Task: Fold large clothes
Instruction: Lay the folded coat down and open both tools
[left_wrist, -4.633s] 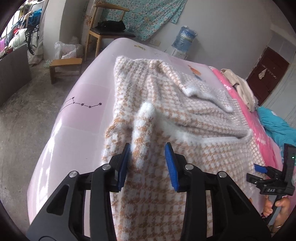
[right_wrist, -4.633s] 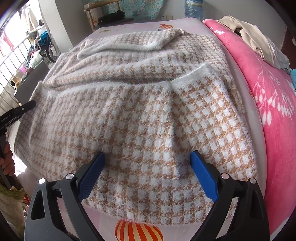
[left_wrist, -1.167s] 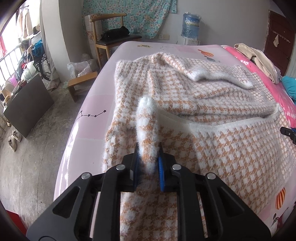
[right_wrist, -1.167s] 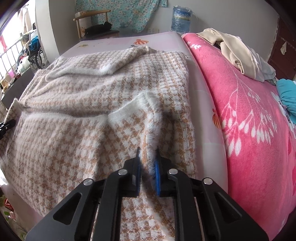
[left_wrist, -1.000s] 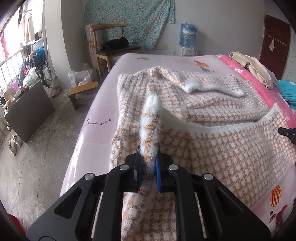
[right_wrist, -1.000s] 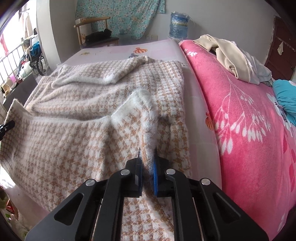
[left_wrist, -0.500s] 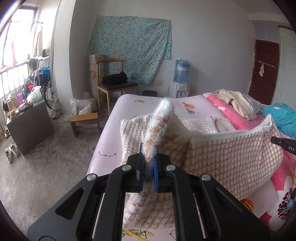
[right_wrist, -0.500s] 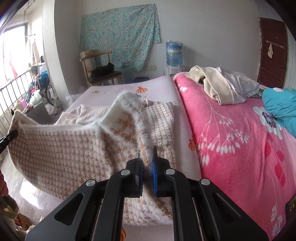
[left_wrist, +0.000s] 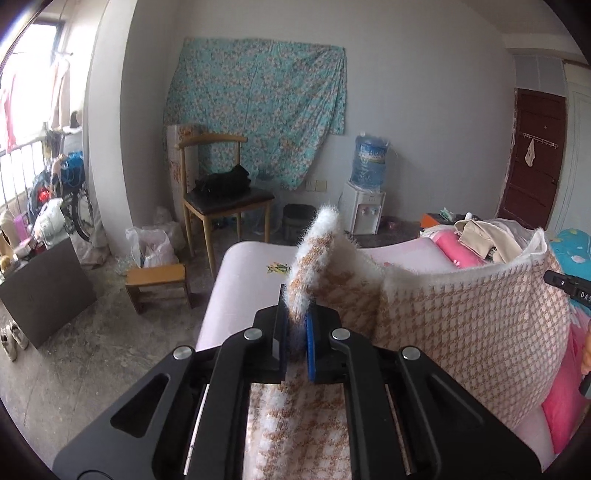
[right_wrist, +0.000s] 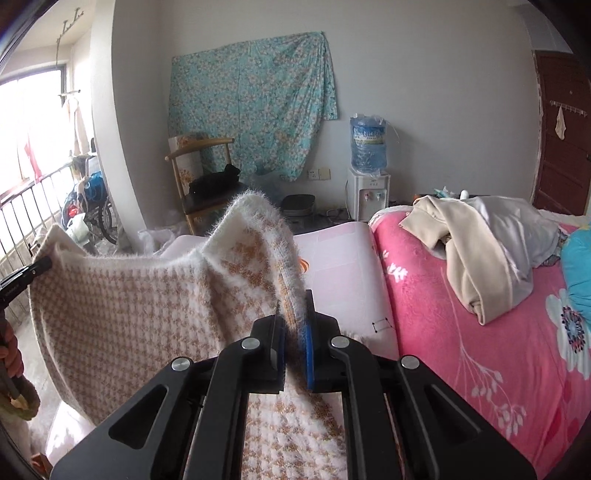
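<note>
Above the bed (left_wrist: 236, 280), a fuzzy houndstooth sweater (left_wrist: 472, 325) hangs stretched.

The raised sweater (left_wrist: 472, 325) screens most of the bed (left_wrist: 240, 280) behind it in the left wrist view, and its lower part drops out of sight behind the left tool (left_wrist: 294, 334) and past the bottom edge. In the right wrist view the same cloth hides the bed's left half, and the pinched edge is lost between the pads of the right tool (right_wrist: 293, 334). The left tool shows there only as a black tip (right_wrist: 26, 275) cut by the left edge. The label on the water bottle (right_wrist: 368, 142) is too small to read.
</note>
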